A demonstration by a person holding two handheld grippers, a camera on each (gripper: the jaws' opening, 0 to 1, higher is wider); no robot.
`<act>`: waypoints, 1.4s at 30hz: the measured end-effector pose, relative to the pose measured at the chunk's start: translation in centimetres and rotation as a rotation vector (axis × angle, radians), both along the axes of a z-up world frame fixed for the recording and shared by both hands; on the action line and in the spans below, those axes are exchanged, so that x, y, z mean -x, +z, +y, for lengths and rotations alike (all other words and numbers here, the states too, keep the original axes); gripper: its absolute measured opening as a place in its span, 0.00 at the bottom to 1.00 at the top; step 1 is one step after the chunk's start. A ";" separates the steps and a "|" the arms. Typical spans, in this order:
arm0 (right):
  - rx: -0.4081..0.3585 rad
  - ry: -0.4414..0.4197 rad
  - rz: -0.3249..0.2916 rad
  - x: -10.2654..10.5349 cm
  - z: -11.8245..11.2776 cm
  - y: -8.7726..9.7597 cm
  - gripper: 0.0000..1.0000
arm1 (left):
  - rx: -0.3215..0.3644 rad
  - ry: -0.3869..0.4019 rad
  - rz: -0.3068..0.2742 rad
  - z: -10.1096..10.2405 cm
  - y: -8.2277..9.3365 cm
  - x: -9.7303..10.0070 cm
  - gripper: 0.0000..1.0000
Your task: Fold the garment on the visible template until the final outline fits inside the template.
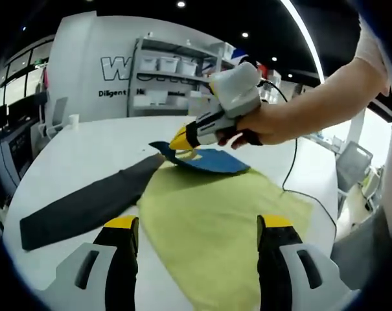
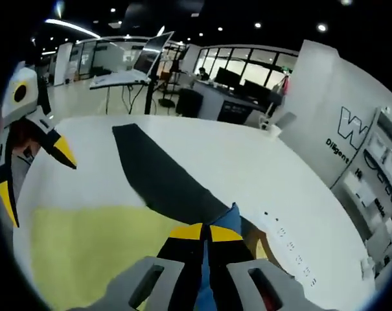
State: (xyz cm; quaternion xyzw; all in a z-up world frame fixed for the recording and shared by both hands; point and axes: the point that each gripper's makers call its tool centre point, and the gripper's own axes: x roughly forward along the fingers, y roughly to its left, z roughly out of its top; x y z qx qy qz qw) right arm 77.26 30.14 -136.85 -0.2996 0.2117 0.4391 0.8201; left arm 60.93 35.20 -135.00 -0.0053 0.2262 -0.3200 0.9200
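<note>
One white table (image 1: 72,155) is seen, carrying one yellow-green template sheet (image 1: 215,227), one long black cloth strip (image 1: 85,204) and one blue garment (image 1: 212,162). The template lies toward the near edge of the table, with the black strip running along its left side. The garment rests on the template's far edge, its corner lifted. Two grippers are shown. The right gripper (image 2: 207,234), held in a hand (image 1: 264,126), is clamped on the garment's blue fabric, jaws nearly together. The left gripper (image 1: 197,227) is held wide apart above the template, grasping nothing.
</note>
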 end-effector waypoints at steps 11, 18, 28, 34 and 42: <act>0.139 0.106 0.011 1.7 1.9 -3.5 0.00 | -0.004 0.010 0.011 0.5 -0.3 0.3 0.75; 0.148 0.169 0.068 4.0 3.3 -4.5 0.00 | -0.004 0.013 0.015 0.7 -0.3 0.3 0.75; 0.065 0.149 0.136 5.8 1.3 -3.7 0.12 | 0.039 0.075 0.045 2.6 -1.0 -1.0 0.74; -0.006 0.127 0.124 6.7 -0.2 -2.4 0.13 | 0.052 0.166 0.079 6.2 -2.0 -2.3 0.72; -0.080 0.104 0.110 7.3 -2.0 -1.3 0.19 | 0.075 0.302 0.099 11.8 -2.7 -4.3 0.70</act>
